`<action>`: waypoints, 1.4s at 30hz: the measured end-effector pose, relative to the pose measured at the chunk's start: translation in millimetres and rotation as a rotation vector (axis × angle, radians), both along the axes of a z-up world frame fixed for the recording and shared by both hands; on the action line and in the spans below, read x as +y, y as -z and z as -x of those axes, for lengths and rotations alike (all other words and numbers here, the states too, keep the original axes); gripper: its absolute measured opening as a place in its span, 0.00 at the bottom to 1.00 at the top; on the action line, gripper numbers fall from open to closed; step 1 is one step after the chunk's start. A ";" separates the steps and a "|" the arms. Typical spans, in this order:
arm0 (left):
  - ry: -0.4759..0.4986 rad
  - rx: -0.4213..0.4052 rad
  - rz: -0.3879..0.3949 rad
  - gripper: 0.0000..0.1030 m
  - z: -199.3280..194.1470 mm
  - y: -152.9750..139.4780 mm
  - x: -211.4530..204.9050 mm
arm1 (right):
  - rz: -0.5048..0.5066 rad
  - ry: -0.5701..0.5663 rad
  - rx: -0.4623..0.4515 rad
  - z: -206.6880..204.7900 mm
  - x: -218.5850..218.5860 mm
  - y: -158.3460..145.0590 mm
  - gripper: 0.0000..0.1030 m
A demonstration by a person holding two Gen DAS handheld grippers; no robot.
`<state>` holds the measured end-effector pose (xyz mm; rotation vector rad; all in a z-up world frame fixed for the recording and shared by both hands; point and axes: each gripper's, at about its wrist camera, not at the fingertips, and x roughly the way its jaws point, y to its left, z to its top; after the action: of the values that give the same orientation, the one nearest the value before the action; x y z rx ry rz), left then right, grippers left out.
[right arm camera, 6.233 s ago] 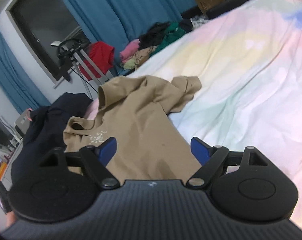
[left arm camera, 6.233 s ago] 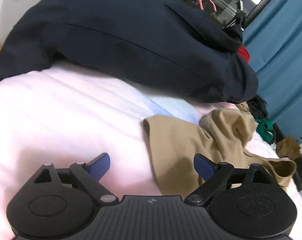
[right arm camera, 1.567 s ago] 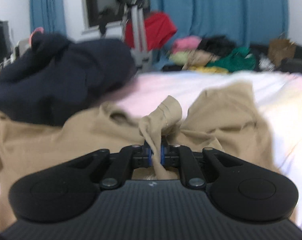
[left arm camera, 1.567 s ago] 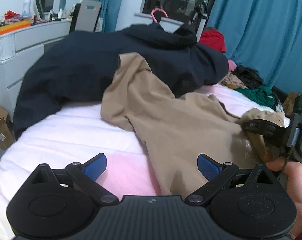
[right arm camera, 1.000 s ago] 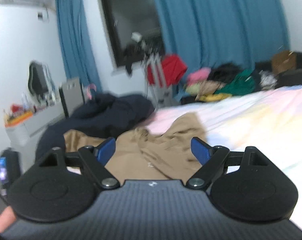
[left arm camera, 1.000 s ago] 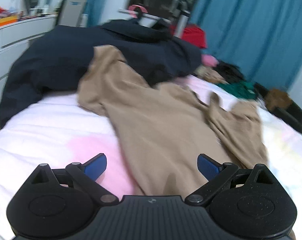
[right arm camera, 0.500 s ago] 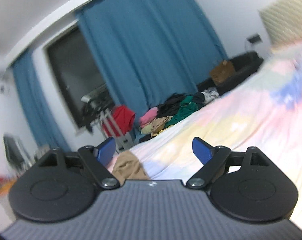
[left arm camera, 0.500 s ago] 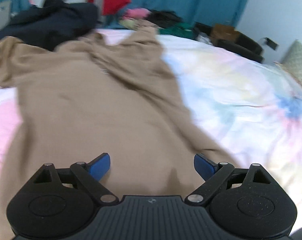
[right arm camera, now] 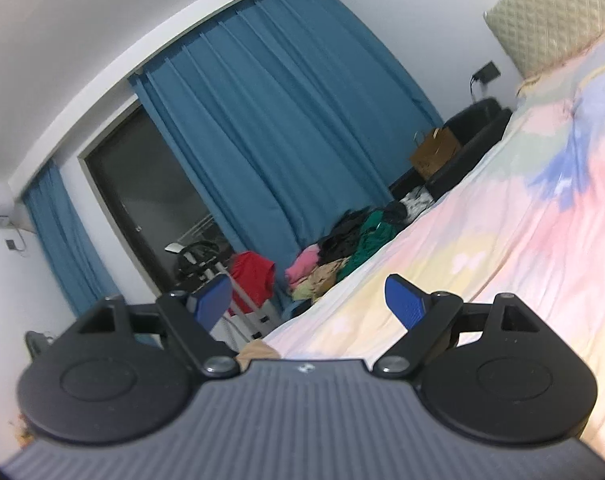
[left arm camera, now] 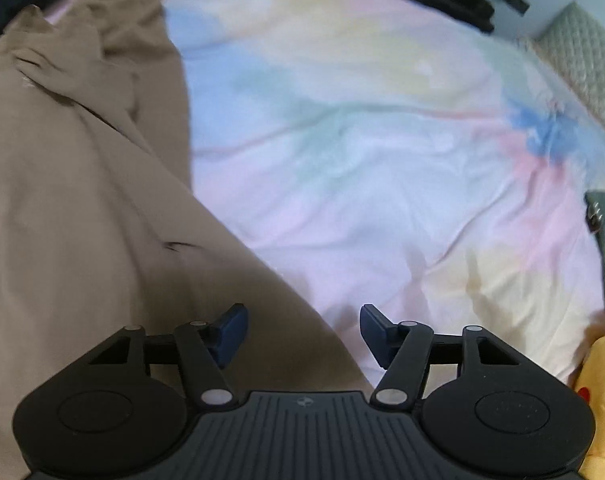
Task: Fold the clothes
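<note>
One tan garment [left arm camera: 82,184] over the left half of the frame. One pastel bedspread [left arm camera: 382,140] filling the centre and right. One yellow plush toy [left arm camera: 600,392] at the lower right edge. Two blue curtains [right arm camera: 270,140], upper centre and far left. One red garment [right arm camera: 252,278] at centre. One brown paper bag [right arm camera: 434,152] at right. One heap of clothes [right arm camera: 350,246], number of pieces unclear.

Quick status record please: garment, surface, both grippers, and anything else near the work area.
garment: tan shirt, spread on the bed, rumpled at its far end
surface: pastel bedsheet
left gripper: open, empty, over the shirt's near edge
right gripper: open, empty, pointed across the room toward the blue curtain
nearby: yellow plush toy at the bed's right edge; clothes pile beyond the bed
</note>
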<state>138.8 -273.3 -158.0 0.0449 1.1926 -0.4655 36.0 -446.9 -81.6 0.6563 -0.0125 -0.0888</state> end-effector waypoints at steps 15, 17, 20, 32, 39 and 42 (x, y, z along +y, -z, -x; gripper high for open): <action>-0.141 0.188 0.389 0.04 -19.6 -16.9 139.4 | 0.027 0.002 0.105 -12.5 7.4 6.3 0.84; -0.161 0.183 0.374 0.04 -23.2 -14.1 160.1 | 0.057 -0.003 0.116 -14.3 12.7 4.5 0.84; -0.192 0.176 0.351 0.04 -28.5 -10.0 191.0 | 0.096 -0.013 0.132 -17.9 20.9 2.4 0.84; -0.218 0.105 0.352 0.20 -31.0 12.8 260.4 | 0.264 -0.536 0.449 -86.9 103.1 19.7 0.81; -0.248 0.011 0.433 0.50 -24.2 -0.7 284.2 | 0.131 -0.647 0.867 -152.3 126.2 81.0 0.81; -0.264 0.008 0.464 0.50 -24.9 -0.9 294.9 | 0.096 -0.660 0.934 -166.2 128.2 96.9 0.77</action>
<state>163.7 21.6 -157.0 -0.5078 1.0549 -0.4977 202.2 -318.8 -178.4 0.4466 1.0863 0.2480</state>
